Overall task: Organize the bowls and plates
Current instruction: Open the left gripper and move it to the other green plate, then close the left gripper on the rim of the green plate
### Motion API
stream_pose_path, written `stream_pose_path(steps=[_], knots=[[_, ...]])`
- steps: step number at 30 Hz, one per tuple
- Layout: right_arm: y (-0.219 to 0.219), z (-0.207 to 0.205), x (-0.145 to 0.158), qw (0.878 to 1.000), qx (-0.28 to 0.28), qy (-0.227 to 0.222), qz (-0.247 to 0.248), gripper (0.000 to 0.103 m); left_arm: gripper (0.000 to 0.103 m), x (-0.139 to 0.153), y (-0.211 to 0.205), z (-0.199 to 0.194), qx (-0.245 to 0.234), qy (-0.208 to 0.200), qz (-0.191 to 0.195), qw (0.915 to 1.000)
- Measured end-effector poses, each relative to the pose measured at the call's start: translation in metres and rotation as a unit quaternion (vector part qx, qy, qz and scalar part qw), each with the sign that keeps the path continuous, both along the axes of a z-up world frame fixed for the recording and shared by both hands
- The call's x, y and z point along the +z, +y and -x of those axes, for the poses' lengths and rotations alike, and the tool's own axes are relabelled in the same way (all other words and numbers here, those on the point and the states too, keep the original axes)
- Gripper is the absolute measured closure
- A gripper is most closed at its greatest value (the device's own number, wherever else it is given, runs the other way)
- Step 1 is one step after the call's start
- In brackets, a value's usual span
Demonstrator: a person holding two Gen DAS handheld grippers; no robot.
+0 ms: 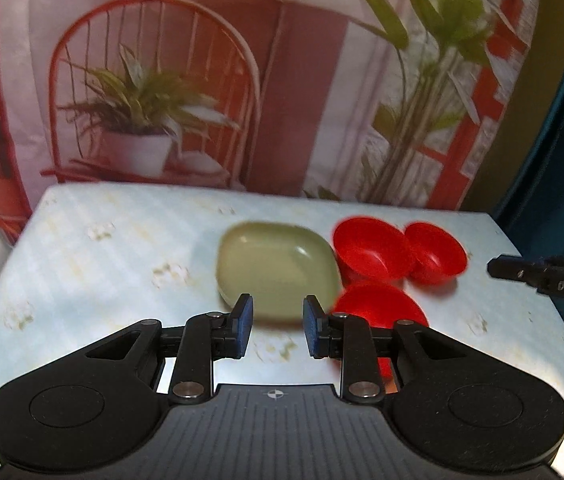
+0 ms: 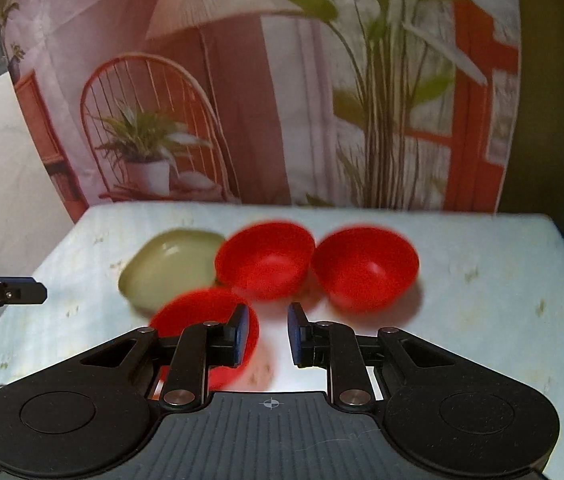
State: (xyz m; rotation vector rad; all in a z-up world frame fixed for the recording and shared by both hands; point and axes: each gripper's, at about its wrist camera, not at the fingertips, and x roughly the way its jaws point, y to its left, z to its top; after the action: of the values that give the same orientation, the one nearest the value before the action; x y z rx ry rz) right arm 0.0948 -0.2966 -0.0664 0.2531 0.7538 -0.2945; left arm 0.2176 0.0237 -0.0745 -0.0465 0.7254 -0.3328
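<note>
So you're right at the start of a pick here, nothing grabbed yet. Your left tongs [image 1: 278, 326] are spread and empty, lined up over the near rim of the green plate [image 1: 278, 270]. Your right tongs [image 2: 268, 334] are also spread and holding nothing, hanging over the bench [image 2: 481, 280] with the nearest red bowl [image 2: 198, 312] just off their left finger.

Layout: the plate sits left of the group, one red bowl [image 2: 266, 258] right beside it toward the back, another red bowl [image 2: 365, 266] further right, and the near one in front. They're all bunched close, maybe touching, but the motion blur makes that hard to call.

My guess is the step in hand is stacking the bowls. For the next move you'd want to shift the right tongs a bit left so one finger drops inside the near bowl and one outside, then pinch the wall. Go in clean, because those bowls look light and will likely skate if you nudge the rim. The plate's low edge looks trickier for the left side, so take it shallow.
</note>
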Motion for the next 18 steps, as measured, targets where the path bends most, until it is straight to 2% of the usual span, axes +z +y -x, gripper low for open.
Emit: stream_pose_path(steps=[5,10,13,18], knots=[[-0.011,-0.036,0.019,1.0,0.012,-0.022,0.015,0.083,0.074,0.015,0.014,-0.023,0.023,-0.024,0.001,0.9994],[-0.021,-0.085,0.024,0.999,0.028,-0.033,0.013,0.083,0.074,0.018,0.023,-0.055,0.042,-0.024,0.006,0.9988],[-0.022,-0.116,0.013,0.999,0.044,-0.024,0.007,0.083,0.074,0.005,0.021,-0.073,0.04,-0.011,0.001,0.9991],[-0.02,-0.165,-0.022,0.998,0.062,-0.002,-0.016,0.083,0.074,-0.038,0.015,-0.101,0.04,0.04,-0.001,0.9984]])
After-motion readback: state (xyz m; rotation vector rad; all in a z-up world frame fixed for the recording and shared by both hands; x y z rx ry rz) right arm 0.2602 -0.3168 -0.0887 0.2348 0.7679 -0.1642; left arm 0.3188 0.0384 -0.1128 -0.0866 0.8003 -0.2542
